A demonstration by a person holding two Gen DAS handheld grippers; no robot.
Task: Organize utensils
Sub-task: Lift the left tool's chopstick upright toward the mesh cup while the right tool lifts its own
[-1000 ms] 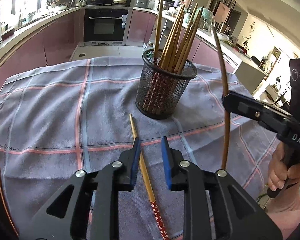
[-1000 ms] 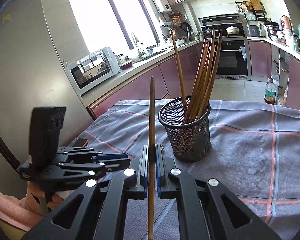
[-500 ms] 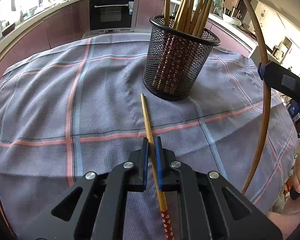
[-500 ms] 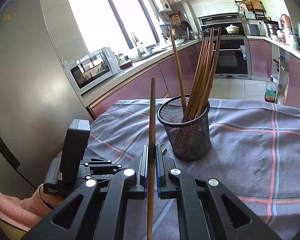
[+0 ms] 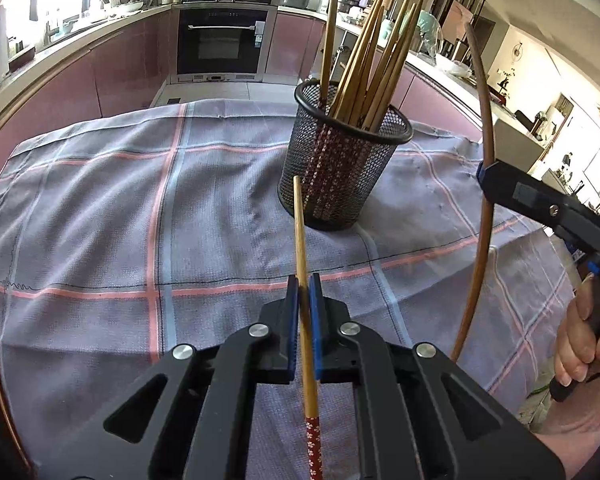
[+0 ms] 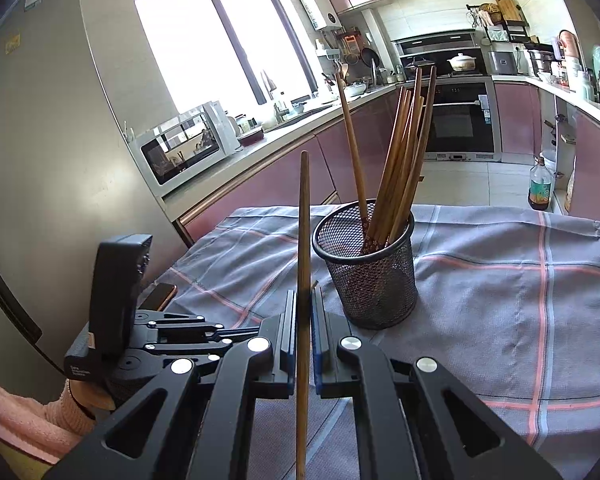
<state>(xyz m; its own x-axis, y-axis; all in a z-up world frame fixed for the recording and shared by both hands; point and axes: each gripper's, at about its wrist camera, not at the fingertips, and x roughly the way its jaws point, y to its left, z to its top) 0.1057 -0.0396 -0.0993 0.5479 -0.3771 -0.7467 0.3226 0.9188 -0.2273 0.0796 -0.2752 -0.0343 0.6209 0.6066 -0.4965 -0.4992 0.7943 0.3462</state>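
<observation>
I see the mesh cup (image 5: 342, 172) full of upright chopsticks (image 5: 374, 60); my left tongs (image 5: 304, 308) pinch one chopstick (image 5: 300, 232) pointing toward it, right tongs (image 6: 303, 312) pinch another chopstick (image 6: 303, 220) upright.

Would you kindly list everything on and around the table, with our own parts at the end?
mesh cup: one, black, standing on the cloth
chopsticks in cup: a bundle, brown, upright
held chopsticks: two, brown; one in the left grip, one in the right
tablecloth: one, grey-blue with pink lines, covering the table
microwave: one, white, on the counter
oven: one, black, built in
left hand-held gripper: shut on a chopstick
right hand-held gripper: shut on a chopstick
</observation>
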